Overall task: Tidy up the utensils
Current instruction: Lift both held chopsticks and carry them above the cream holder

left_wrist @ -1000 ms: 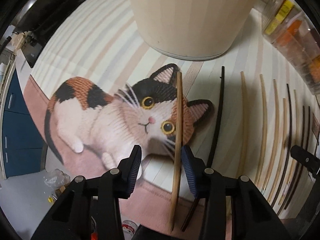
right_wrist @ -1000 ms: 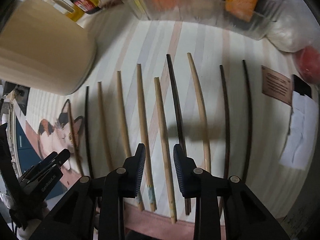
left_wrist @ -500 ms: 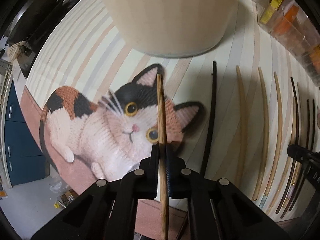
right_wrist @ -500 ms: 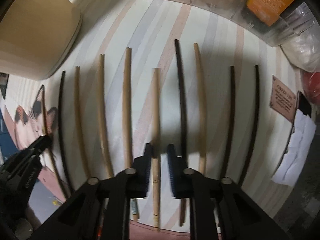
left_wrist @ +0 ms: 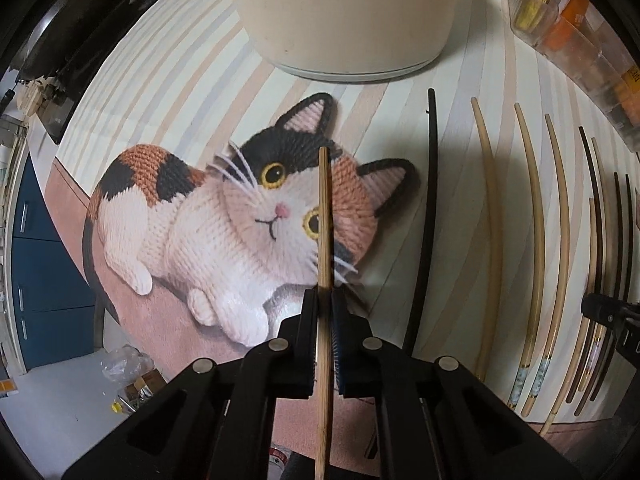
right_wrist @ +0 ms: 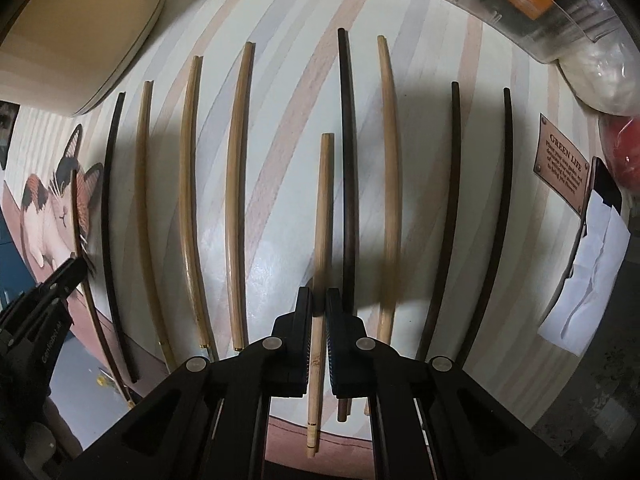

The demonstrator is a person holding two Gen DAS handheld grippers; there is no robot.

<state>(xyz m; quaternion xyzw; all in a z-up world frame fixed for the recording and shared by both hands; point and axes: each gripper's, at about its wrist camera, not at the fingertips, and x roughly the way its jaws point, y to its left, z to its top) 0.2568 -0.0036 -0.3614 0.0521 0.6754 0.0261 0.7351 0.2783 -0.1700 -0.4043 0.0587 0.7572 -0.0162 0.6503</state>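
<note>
Cream tub blocking the mat's far side, chopsticks in narrow-gapped rows, clear bins hemming the right edge

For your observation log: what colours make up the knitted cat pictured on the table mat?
White, orange and black knitted cat, with yellow eyes; clearest in the left wrist view.

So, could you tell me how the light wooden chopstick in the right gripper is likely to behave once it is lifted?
The light wooden chopstick looks thin and rigid, so it should probably stay straight rather than droop. The right gripper pinches it toward one end, so the long free part may well swing or pivot. Its smooth-looking surface might slip between the pads.
</note>
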